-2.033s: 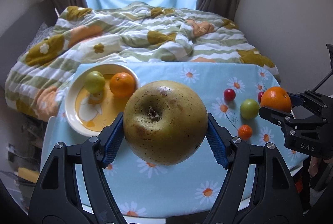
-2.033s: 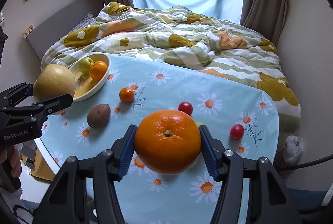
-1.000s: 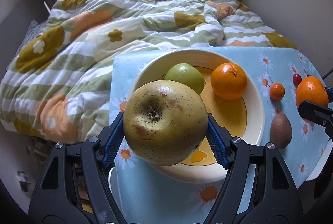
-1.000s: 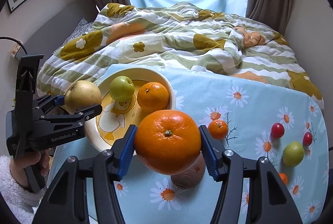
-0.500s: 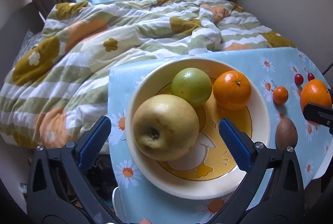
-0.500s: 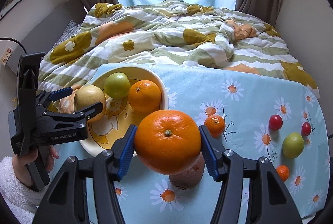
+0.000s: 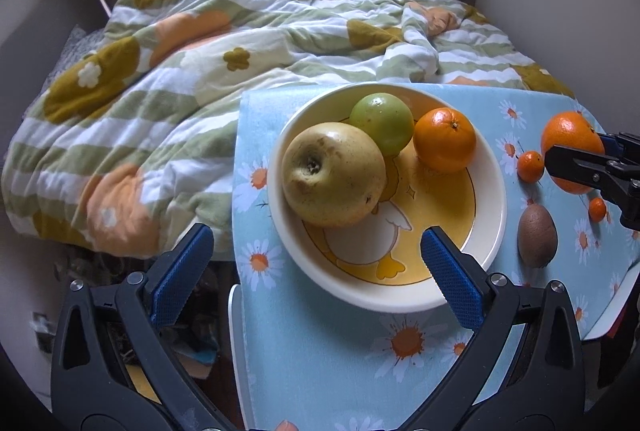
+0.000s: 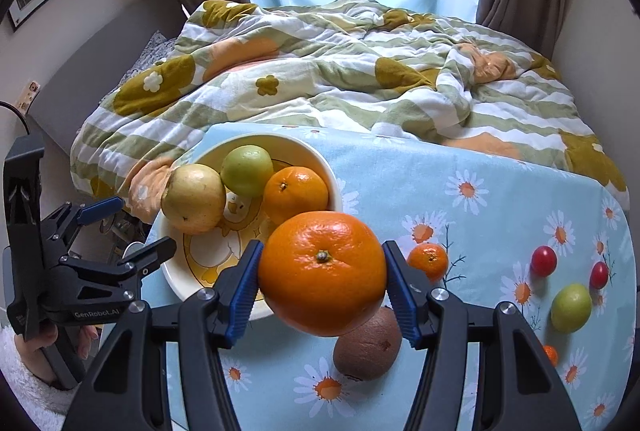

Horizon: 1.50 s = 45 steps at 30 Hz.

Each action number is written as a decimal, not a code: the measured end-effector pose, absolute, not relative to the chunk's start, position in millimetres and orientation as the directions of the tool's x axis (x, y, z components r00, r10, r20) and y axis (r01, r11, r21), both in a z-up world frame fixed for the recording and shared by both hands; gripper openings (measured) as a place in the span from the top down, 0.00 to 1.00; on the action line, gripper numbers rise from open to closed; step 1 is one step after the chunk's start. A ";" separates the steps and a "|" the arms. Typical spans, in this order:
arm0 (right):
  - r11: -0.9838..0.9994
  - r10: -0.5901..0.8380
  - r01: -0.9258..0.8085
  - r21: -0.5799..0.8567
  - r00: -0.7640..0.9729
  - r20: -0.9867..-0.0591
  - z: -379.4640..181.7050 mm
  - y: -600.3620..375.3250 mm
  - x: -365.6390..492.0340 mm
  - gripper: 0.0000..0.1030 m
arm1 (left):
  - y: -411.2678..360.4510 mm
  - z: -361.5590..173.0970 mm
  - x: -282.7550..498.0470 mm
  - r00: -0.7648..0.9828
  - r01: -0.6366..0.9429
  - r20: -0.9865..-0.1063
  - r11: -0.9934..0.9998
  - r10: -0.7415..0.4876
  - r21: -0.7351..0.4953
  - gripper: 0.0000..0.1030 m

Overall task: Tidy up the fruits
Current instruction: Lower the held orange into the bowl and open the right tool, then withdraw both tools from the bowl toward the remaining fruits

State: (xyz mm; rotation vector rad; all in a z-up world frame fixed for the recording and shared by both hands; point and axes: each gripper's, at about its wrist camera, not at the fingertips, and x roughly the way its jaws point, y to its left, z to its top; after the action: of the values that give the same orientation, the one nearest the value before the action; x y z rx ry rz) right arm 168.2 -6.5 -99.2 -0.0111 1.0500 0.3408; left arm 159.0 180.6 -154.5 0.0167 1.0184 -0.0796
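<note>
1. The large orange (image 8: pixel 322 272) is gripped between the right gripper (image 8: pixel 322 281) jaws, just short of the bowl (image 8: pixel 334 178); crowded by the pear (image 8: pixel 193 198), it could roll out
2. The left gripper (image 7: pixel 316 255) jaws are spread empty, pear just ahead; the bowl rim could be clipped

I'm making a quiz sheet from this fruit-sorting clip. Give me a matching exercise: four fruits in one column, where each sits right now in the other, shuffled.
Fruits:
1. yellow pear
2. large orange
3. kiwi
4. red cherry tomato

Places:
A. on the tablecloth, under the held fruit
B. in the bowl
C. on the tablecloth, far from the bowl
D. gripped by the right hand-held gripper

Pairs: 1-B, 2-D, 3-A, 4-C
</note>
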 end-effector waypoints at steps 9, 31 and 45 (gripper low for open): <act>0.905 0.349 -0.374 0.203 0.378 -0.858 -119.9 19.2 185.3 0.47 | 181.3 -157.6 138.8 0.498 0.017 -0.867 1.000 -0.022 -0.015 0.00; 0.872 0.417 -0.422 0.247 0.378 -0.826 -132.7 28.0 191.8 0.08 | 181.2 -169.9 122.5 0.452 -0.057 -0.892 0.998 0.009 -0.019 0.00; 0.889 0.391 -0.402 0.220 0.416 -0.821 -107.0 15.0 174.8 0.07 | 183.8 -136.5 108.3 0.500 -0.029 -0.866 1.000 0.008 -0.007 0.00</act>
State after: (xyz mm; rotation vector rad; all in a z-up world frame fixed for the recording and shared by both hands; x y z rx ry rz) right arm 174.8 15.0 -107.0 -0.0120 1.0276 0.4985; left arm 108.3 183.8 -136.5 -0.0219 1.0474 0.0227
